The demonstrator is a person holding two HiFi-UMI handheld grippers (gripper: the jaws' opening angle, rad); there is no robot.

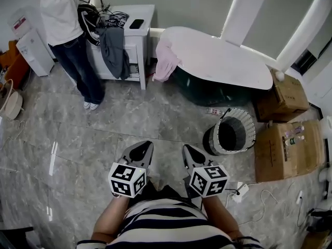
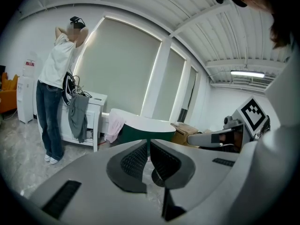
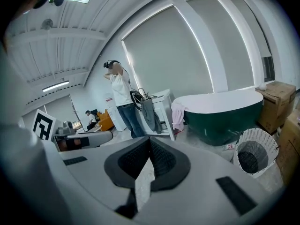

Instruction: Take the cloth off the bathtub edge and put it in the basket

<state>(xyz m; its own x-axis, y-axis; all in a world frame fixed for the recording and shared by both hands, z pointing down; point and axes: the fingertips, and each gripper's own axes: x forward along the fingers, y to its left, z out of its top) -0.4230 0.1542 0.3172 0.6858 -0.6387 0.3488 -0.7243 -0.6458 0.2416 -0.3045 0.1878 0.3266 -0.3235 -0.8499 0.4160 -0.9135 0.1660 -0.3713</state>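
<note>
**Head view.** The white mesh basket point(image 1: 251, 122) stands on the floor at centre right, just in front of the bathtub point(image 1: 207, 91), and its inside shows only a dark bottom. The pink cloth point(image 1: 165, 61) hangs over the bathtub's left end, at upper centre of the frame and well apart from the basket. Two cardboard boxes point(image 1: 284, 93) sit at the right edge, and the nearer one carries a few small bottles point(image 1: 293, 134). At upper left, a white worktop point(image 1: 141, 39) holds a tangle of cables and a black phone point(image 1: 137, 23). A grey garment point(image 1: 114, 50) is draped down its front. A person point(image 1: 65, 32) stands beside it at upper left. The floor point(image 1: 78, 123) is grey marble-look tile. The left gripper point(image 1: 148, 144) and right gripper point(image 1: 185, 148) are side by side at bottom centre, near the wearer's striped shirt and far from both cloth and basket.

**Left gripper view.** The fingers point(image 2: 136, 159) are pressed together with nothing between them. Beyond them, at centre, the cloth point(image 2: 114, 125) drapes over the rim of the dark green bathtub. The person and the grey garment are at the left of the frame. Tall window blinds point(image 2: 122, 69) fill the back wall.

**Right gripper view.** These fingers point(image 3: 161, 159) are also closed and empty. The basket point(image 3: 244, 146) is at lower right, open side up and dark inside. The bathtub is behind it, with the cloth point(image 3: 178, 114) hanging at its left end beside the worktop. A ribbed white ceiling with strip lights runs overhead.
</note>
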